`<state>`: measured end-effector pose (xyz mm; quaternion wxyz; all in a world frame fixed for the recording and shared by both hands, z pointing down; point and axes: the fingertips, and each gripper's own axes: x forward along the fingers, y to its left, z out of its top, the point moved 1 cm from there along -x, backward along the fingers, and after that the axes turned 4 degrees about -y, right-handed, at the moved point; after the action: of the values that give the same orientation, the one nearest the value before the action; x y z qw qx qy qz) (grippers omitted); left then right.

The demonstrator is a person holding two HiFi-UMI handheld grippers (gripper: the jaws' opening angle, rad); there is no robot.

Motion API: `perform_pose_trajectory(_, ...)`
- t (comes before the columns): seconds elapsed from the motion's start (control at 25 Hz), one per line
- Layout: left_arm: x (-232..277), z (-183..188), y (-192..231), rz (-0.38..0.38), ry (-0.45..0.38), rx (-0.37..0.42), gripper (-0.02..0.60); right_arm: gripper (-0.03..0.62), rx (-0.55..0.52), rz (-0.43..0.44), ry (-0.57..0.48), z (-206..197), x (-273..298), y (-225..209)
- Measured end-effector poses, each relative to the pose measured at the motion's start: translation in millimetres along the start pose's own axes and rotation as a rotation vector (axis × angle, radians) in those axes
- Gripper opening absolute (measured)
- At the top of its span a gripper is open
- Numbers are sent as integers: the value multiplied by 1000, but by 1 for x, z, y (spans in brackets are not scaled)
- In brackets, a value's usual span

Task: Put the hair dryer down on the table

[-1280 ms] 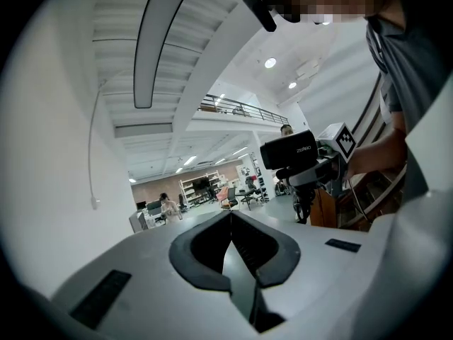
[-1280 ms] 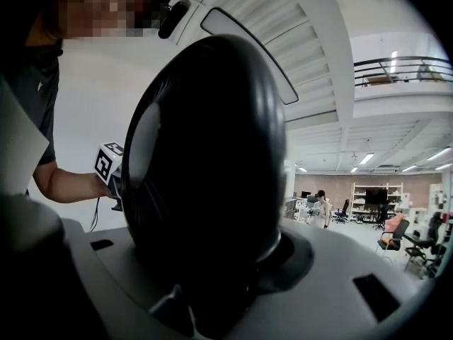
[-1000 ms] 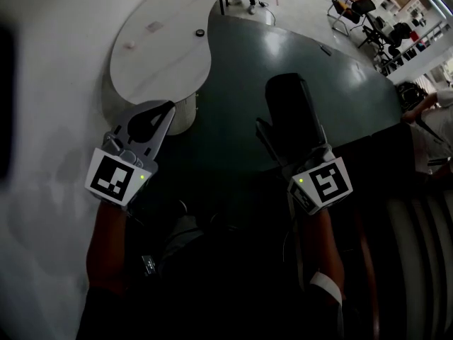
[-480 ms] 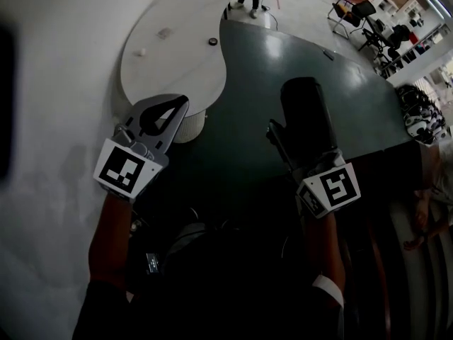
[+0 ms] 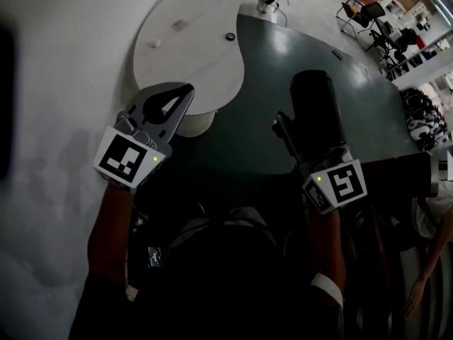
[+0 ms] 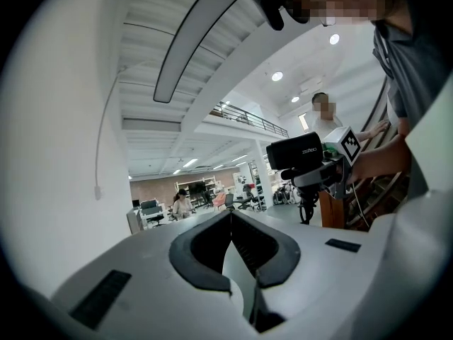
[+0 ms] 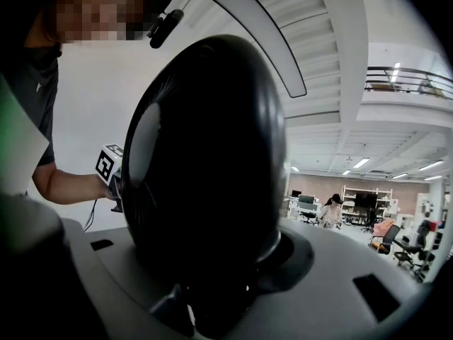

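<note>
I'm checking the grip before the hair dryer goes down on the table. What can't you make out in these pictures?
- Fingers of the right gripper: the hair dryer covers them in the right gripper view.
- The dryer's handle: lost in dark shadow in the head view.
- The small items on the white table: too small to name in the head view.

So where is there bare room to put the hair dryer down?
The dark table is bare from the white table across to the hair dryer in the right gripper. The white table's near half is free too; small things sit toward its far end. Chairs crowd the floor beyond.
</note>
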<state>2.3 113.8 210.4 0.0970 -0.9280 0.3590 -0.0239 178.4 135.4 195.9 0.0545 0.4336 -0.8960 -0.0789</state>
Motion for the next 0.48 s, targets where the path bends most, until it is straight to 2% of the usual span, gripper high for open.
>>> perform_pose_trajectory(0.36, 27, -5, 8, 32, 29, 3, 5, 224, 26, 27, 18, -16, 14, -36)
perform_pose_trajectory(0.48, 49, -13, 17, 49, 39, 9, 6, 224, 39, 24, 33, -30, 26, -58)
